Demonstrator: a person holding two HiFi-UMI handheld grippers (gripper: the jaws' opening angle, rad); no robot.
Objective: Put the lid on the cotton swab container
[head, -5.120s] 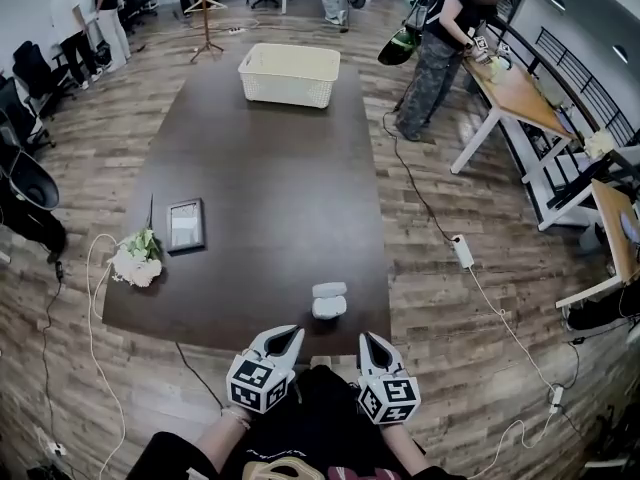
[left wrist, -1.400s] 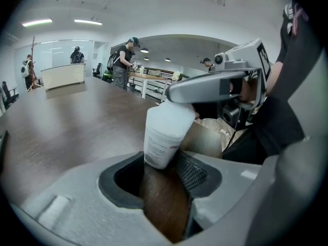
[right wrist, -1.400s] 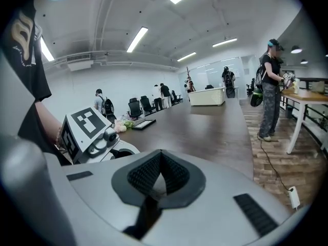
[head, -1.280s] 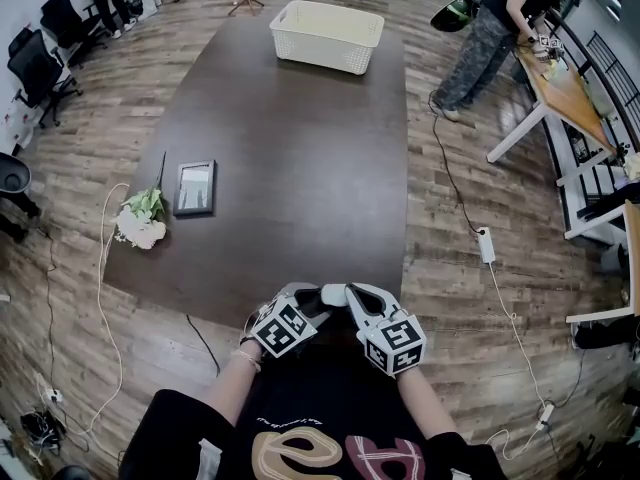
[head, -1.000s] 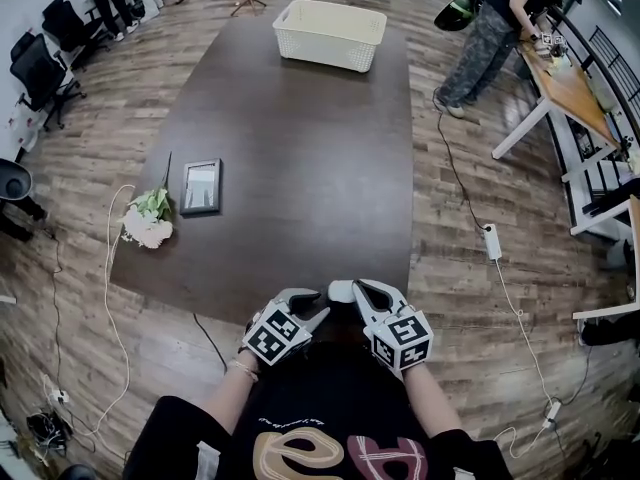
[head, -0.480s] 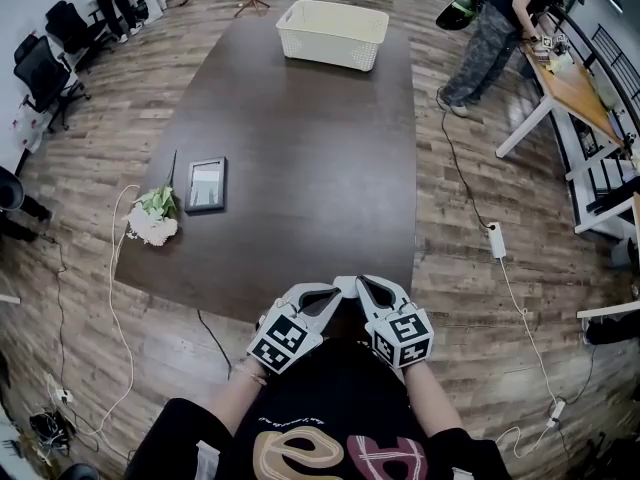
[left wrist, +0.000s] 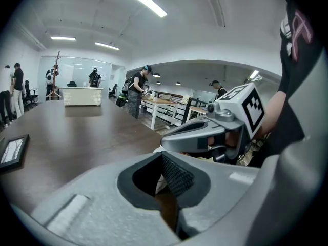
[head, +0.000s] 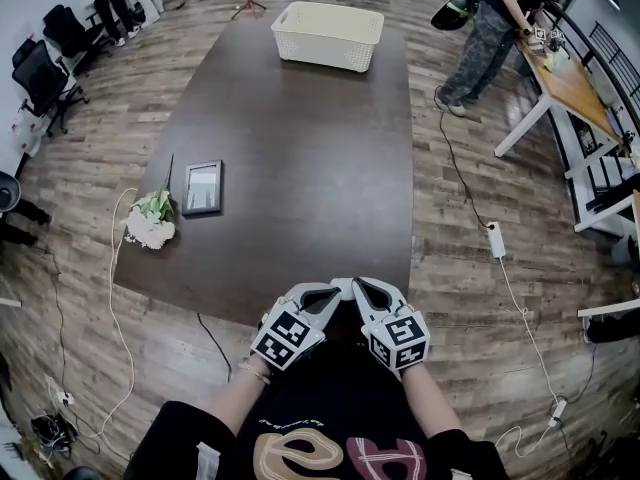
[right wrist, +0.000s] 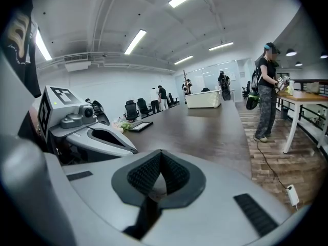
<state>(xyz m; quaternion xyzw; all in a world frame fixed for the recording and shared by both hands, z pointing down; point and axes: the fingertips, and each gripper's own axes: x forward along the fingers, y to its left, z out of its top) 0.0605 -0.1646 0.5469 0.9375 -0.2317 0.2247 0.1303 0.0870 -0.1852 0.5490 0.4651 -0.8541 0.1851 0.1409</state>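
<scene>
A small white cotton swab container (head: 343,282) sits at the front edge of the dark table (head: 290,138). Only a sliver of it shows, so I cannot tell its lid from its body. My left gripper (head: 331,291) and right gripper (head: 353,287) point inward from either side, and their tips meet at the container. Both look shut, and whether either pinches the container is hidden. In the left gripper view a white sliver (left wrist: 158,182) shows past my own pads, with the right gripper (left wrist: 197,136) just beyond. The right gripper view shows the left gripper (right wrist: 97,135) close by.
A white basket (head: 328,20) stands at the table's far end. A picture frame (head: 202,187) lies at the left edge, with a bunch of flowers (head: 150,224) beside it. A person (head: 488,23) stands at a desk to the right, and a power strip (head: 495,240) lies on the floor.
The left gripper's jaws have gone from apart to shut. Both grippers have stayed at the white container by the table's front edge.
</scene>
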